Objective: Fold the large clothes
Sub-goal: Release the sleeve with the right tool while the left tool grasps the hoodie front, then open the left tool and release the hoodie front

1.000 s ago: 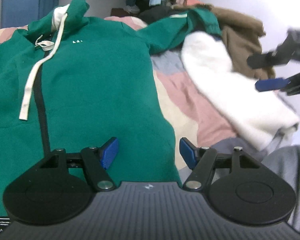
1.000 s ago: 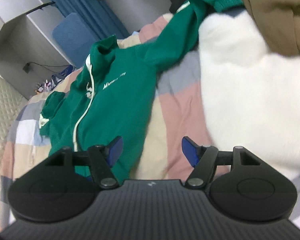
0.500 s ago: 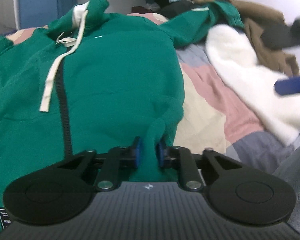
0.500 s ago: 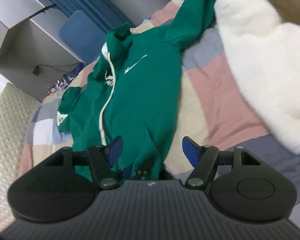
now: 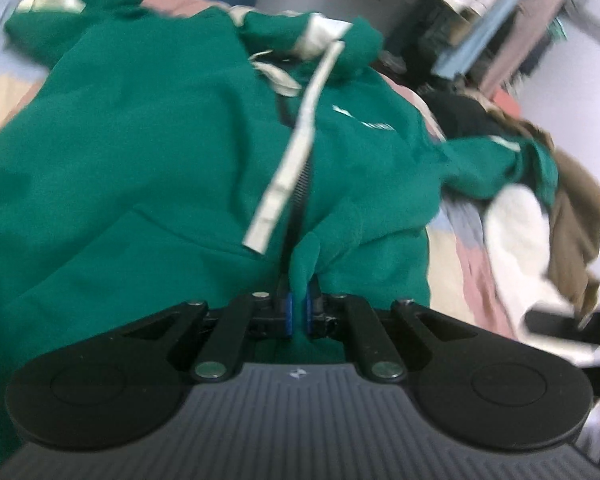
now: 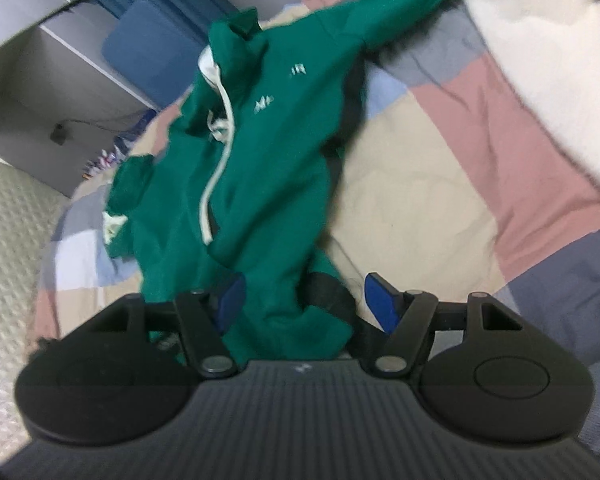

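The left gripper [image 5: 299,312] is pinched tight on a hem fold of the green hoodie [image 5: 148,160] sprawled across the patchwork bed – folding seems barely begun – while the right gripper [image 6: 304,300], jaws wide apart around loose green cloth, probably needs to close next

Bedroom: patchwork bedspread [image 6: 440,168], clothes rack [image 5: 512,20].

1. We see the right gripper [image 6: 304,300] with its jaws standing wide apart.
2. The green hoodie [image 6: 260,168] lies crumpled on the bed [image 6: 420,184], its hem bunched between the blue pads [image 6: 380,300].
3. A white garment [image 6: 548,60] lies at upper right.
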`<action>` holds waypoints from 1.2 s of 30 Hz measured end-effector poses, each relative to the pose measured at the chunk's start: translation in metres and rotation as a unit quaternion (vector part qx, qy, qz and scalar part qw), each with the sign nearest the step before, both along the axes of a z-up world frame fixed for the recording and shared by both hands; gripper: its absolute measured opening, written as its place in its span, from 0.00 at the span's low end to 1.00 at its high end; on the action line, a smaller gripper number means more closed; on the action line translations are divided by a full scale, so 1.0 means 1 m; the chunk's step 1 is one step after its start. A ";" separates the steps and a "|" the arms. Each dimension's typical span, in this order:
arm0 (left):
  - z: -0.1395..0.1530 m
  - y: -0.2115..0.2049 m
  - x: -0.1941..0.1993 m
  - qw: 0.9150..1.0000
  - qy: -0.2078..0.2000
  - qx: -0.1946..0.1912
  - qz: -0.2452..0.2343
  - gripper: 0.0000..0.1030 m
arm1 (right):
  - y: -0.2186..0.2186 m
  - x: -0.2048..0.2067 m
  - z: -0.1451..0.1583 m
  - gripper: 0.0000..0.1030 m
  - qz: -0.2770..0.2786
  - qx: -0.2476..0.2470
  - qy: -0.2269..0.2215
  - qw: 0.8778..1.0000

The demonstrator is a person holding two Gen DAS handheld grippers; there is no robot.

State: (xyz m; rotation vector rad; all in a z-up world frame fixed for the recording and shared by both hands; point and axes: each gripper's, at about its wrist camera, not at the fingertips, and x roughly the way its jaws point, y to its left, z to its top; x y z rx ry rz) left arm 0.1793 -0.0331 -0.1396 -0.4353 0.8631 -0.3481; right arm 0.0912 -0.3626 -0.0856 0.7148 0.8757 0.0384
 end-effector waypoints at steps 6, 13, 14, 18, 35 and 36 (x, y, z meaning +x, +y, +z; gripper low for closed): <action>-0.012 0.021 0.014 0.998 0.025 -0.045 0.020 0.07 | 0.022 0.022 -0.032 0.66 0.029 -0.002 0.042 0.999; -0.011 0.020 0.014 0.998 0.023 -0.061 0.014 0.07 | 0.039 0.047 -0.064 0.64 0.038 -0.003 0.040 0.998; -0.010 0.021 0.013 0.998 0.020 -0.065 0.008 0.07 | 0.040 0.049 -0.067 0.53 0.045 -0.004 0.037 0.998; 0.004 0.021 0.002 0.996 -0.004 -0.090 -0.020 0.09 | 0.040 0.042 -0.040 0.22 0.087 -0.022 0.008 0.996; 0.000 -0.063 -0.036 0.989 -0.016 -0.058 -0.137 0.53 | -0.049 -0.037 0.033 0.20 0.083 -0.174 0.039 0.980; -0.005 -0.067 -0.037 0.989 -0.012 -0.050 -0.136 0.53 | -0.051 -0.036 0.031 0.21 0.078 -0.171 0.044 0.981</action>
